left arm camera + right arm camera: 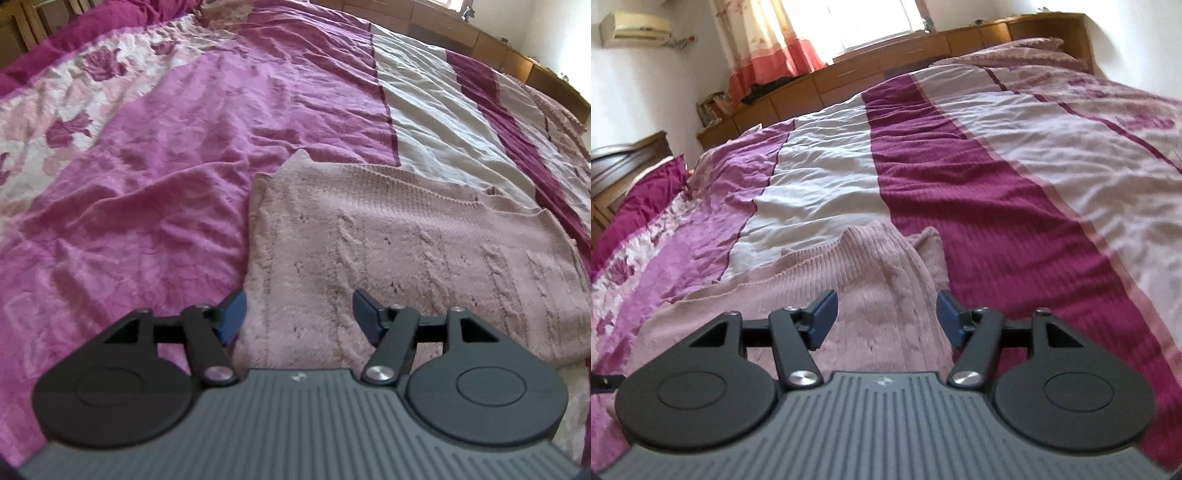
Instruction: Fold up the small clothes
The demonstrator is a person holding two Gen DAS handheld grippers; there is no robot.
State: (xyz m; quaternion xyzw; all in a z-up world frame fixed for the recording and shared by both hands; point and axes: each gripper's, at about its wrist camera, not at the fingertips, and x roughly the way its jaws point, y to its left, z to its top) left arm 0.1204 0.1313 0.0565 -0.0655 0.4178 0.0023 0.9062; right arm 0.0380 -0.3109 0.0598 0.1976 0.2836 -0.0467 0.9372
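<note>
Sweater (406, 251) near edge hidden by claws | left claw (297, 317) parted, empty | right claw (886, 317) parted, empty

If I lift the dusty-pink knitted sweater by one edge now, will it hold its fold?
Probably not. The dusty-pink knitted sweater lies soft and rumpled, so it will likely droop. Its fuzzy cable knit should grip the pads rather than slip. On the wrinkled bedspread it may drag, not slide.

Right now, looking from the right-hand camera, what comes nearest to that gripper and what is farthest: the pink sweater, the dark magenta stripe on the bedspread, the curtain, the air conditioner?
1. Pink sweater, just under the open right gripper.
2. Dark magenta stripe, right of centre, running up the bed.
3. Curtain and air conditioner, on the far wall, upper left; too close to call.
</note>
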